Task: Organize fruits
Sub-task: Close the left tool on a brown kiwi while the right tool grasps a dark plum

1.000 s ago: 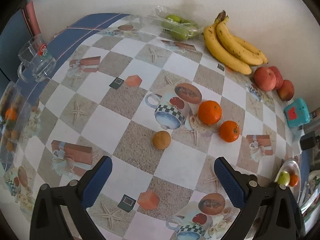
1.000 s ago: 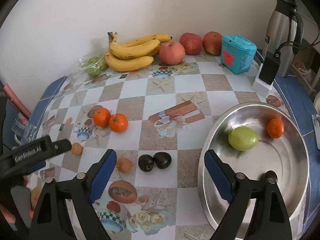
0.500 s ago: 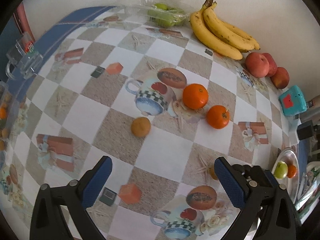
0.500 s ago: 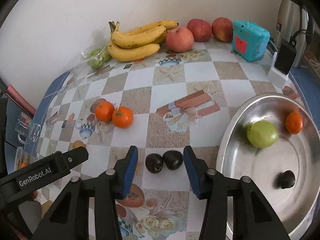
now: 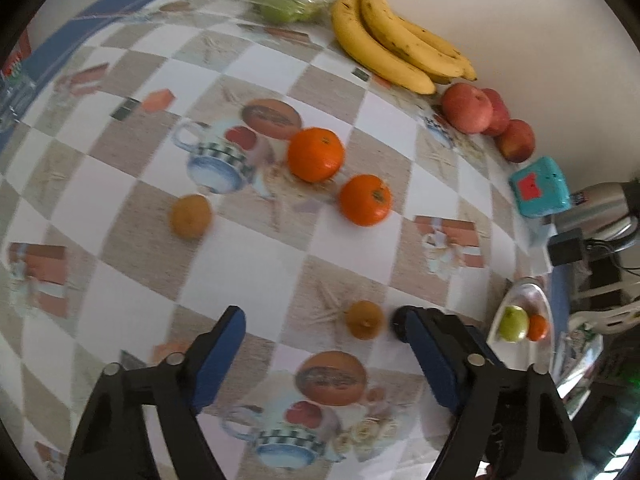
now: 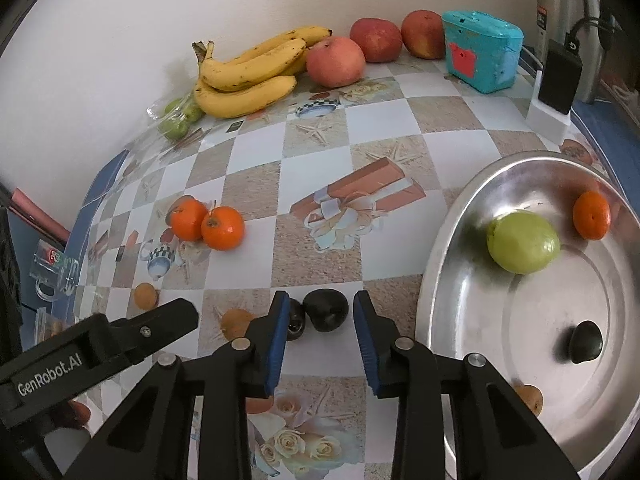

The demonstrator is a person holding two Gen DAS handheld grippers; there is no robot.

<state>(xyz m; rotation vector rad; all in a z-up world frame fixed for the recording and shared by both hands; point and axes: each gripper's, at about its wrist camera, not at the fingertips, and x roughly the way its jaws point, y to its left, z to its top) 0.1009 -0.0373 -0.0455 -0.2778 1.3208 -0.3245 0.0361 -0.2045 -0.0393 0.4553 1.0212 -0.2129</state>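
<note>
My right gripper (image 6: 318, 306) is open, its blue pads on either side of a dark plum (image 6: 325, 310); a second dark plum (image 6: 296, 318) sits half hidden behind the left pad. The steel bowl (image 6: 448, 240) at right holds a green fruit (image 6: 522, 242), a tangerine (image 6: 591, 215), a dark plum (image 6: 582, 342) and a small brown fruit (image 6: 529, 398). My left gripper (image 5: 320, 320) is open over the table, a small brown fruit (image 5: 363, 319) just inside its right pad. Two oranges (image 5: 316, 154) (image 5: 366, 199) and another brown fruit (image 5: 191, 216) lie beyond.
Bananas (image 6: 248, 76), red apples (image 6: 336, 62) and bagged green fruit (image 6: 178, 118) line the wall. A teal box (image 6: 480, 56), a charger (image 6: 558, 80) and a kettle (image 5: 600, 212) stand at the back right. A glass mug (image 6: 54, 268) sits at the left edge.
My right gripper narrowed its jaws and moved left and down around the plum. My left gripper narrowed too and swung right toward the small brown fruit. A plum now lies in the bowl.
</note>
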